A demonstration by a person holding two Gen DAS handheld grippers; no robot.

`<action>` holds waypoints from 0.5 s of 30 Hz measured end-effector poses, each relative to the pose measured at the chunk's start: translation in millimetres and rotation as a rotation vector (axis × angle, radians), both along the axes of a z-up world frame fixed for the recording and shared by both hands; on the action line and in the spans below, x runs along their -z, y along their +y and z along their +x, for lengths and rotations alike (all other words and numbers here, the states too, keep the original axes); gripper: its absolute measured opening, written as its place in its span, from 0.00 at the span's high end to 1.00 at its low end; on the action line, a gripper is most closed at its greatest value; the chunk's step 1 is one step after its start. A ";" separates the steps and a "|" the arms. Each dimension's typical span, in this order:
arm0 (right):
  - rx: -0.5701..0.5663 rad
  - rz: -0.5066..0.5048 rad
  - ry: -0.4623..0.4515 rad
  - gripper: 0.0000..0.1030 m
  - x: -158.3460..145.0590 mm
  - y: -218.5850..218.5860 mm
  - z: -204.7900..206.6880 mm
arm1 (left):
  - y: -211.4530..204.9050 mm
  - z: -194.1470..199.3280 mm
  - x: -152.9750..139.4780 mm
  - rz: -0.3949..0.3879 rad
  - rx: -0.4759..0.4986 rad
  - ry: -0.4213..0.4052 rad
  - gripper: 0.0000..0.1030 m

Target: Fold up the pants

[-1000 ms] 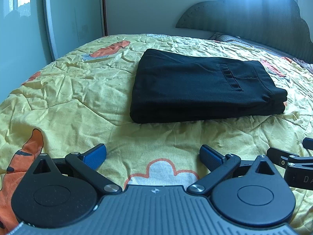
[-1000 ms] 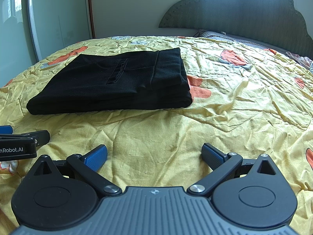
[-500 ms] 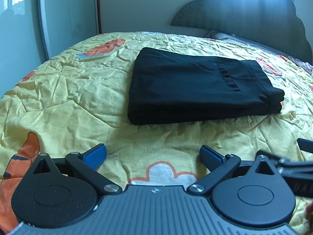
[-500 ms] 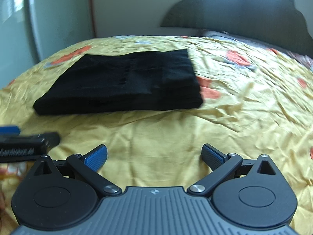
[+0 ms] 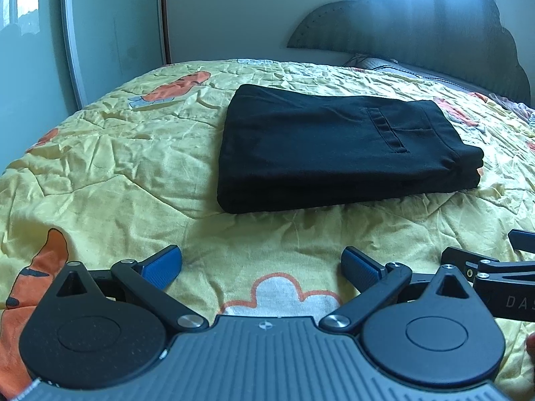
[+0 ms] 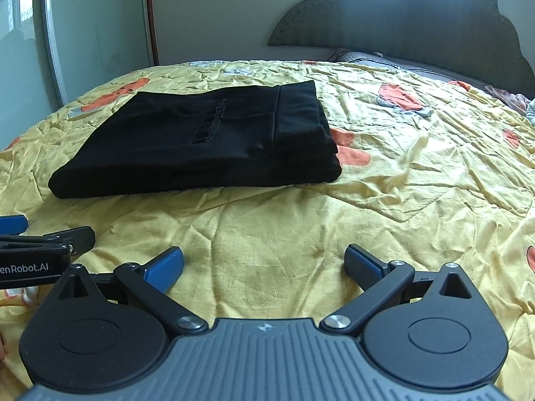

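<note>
Black pants [image 5: 334, 147] lie folded into a flat rectangular stack on the yellow bedspread [image 5: 117, 167], a back pocket facing up. The same pants [image 6: 200, 143] show left of centre in the right wrist view. My left gripper [image 5: 262, 265] is open, low over the bedspread, well short of the pants' near edge, with nothing between its blue pads. My right gripper [image 6: 264, 264] is open too, empty, just as far back from the stack. Each gripper shows at the edge of the other's view, the right one [image 5: 491, 267] and the left one [image 6: 40, 247].
The yellow bedspread [image 6: 418, 173] with orange and white cartoon prints is wrinkled and covers the whole bed. A dark scalloped headboard [image 5: 418, 43] and a pillow [image 6: 367, 58] lie at the far right. A mirrored wardrobe door [image 5: 113, 33] stands at the far left. Crumpled cloth [image 6: 511, 100] sits at the right edge.
Both grippers have shifted only slightly, staying open and back from the pants. The folded stack has not moved.
</note>
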State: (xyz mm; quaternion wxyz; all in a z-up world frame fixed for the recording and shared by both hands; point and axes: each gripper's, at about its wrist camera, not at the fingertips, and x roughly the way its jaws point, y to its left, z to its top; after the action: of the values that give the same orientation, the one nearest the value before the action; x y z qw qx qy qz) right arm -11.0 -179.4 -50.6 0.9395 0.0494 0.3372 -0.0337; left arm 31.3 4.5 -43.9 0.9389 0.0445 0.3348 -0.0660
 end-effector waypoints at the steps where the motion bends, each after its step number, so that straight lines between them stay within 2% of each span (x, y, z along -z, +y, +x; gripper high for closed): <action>1: 0.000 -0.001 0.000 0.00 0.1 0.3 0.0 | -0.3 -0.3 0.1 0.001 -0.001 0.000 0.00; 15: -0.006 0.001 -0.005 0.00 0.5 -0.5 -0.2 | -0.5 -0.4 0.3 0.000 -0.001 0.000 0.00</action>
State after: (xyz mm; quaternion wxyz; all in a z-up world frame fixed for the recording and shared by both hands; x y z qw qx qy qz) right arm -11.1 -180.0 -51.1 0.9404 0.0488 0.3351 -0.0306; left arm 30.9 4.0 -44.2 0.9390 0.0442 0.3347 -0.0654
